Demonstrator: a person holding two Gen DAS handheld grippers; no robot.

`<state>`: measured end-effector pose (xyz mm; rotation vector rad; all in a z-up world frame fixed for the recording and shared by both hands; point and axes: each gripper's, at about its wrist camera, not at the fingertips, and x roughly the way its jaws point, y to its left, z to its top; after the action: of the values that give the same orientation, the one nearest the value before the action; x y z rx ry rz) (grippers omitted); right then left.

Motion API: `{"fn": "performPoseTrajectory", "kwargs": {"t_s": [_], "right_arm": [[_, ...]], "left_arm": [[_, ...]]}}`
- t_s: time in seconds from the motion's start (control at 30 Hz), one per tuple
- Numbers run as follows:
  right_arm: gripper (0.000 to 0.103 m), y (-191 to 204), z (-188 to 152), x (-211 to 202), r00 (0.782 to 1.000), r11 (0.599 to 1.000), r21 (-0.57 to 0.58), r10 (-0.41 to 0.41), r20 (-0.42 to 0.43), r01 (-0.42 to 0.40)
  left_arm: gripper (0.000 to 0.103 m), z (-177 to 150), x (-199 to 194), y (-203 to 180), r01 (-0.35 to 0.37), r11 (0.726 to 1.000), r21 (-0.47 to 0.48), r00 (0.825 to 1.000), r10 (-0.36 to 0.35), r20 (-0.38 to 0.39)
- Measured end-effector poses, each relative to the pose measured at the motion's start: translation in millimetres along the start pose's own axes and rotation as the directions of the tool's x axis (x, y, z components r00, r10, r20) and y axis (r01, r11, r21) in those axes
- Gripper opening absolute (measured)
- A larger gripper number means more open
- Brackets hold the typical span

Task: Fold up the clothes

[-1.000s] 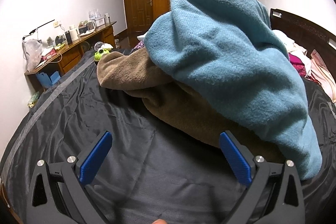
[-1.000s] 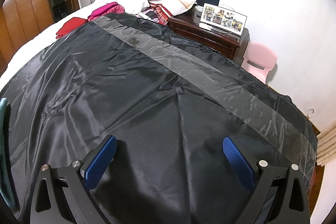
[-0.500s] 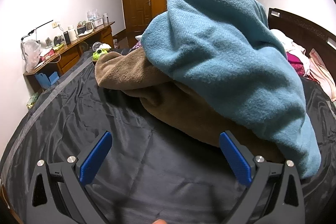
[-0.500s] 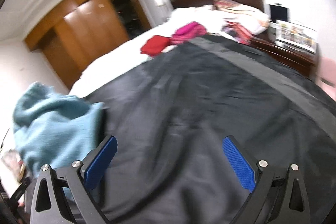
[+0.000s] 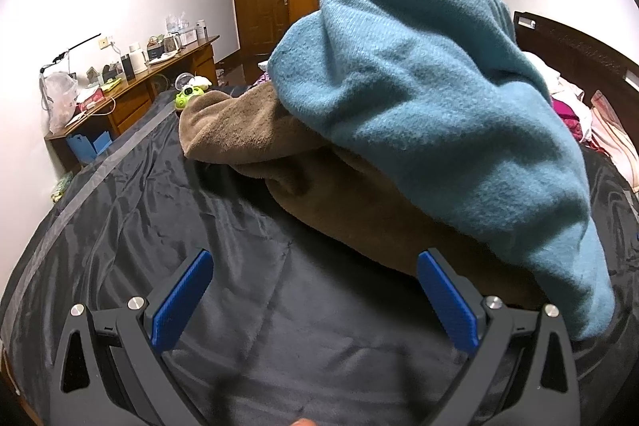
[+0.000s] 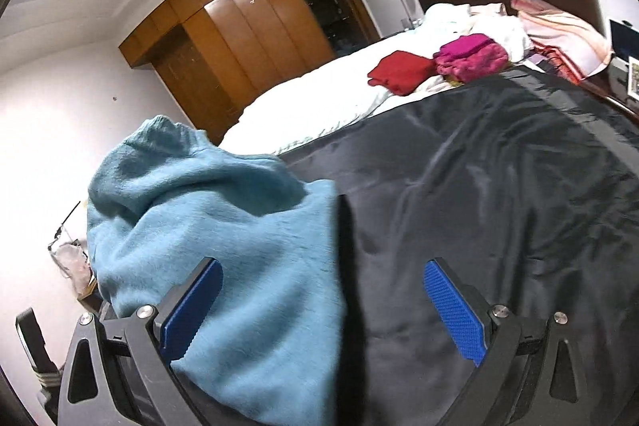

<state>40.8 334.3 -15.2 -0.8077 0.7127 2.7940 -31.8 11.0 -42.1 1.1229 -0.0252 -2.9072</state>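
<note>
No words, numbers or signs can be read in either view. The things on the table (image 5: pixel 175 60) by the wall are too small and blurry to show any label. The picture frame (image 6: pixel 632 76) at the far right edge beside the bed is cut off, and nothing on it can be read.

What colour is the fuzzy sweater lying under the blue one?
Brown. The brown sweater lies under the teal-blue sweater, seen best in the left wrist view.
</note>
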Motion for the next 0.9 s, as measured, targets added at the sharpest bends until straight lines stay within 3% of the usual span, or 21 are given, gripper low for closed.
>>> {"fn": "performPoseTrajectory", "kwargs": {"t_s": [0.23,0.43,0.67,0.9], "right_arm": [[0.102,26.5,4.6,27.8,0.999,1.000,-0.023,0.021,0.026,-0.020],[0.102,15.0,-3.0,38.3,0.999,0.997,-0.058,-0.044,0.020,0.045],[0.102,-17.9,6.9,34.6,1.000,0.998,0.068,0.007,0.012,-0.008],[0.102,-19.4,5.5,38.0,1.000,0.997,0.067,-0.024,-0.003,0.024]], "left_arm": [[0.102,0.0,5.3,1.7,0.001,1.000,-0.005,1.000,-0.001,-0.001],[0.102,-2.7,9.9,-7.5,0.005,0.999,0.034,1.000,-0.005,-0.004],[0.102,-0.2,10.3,-6.1,0.031,0.999,0.027,0.999,-0.031,0.014],[0.102,38.2,2.1,11.5,0.074,0.996,-0.042,0.997,-0.072,0.037]]}}
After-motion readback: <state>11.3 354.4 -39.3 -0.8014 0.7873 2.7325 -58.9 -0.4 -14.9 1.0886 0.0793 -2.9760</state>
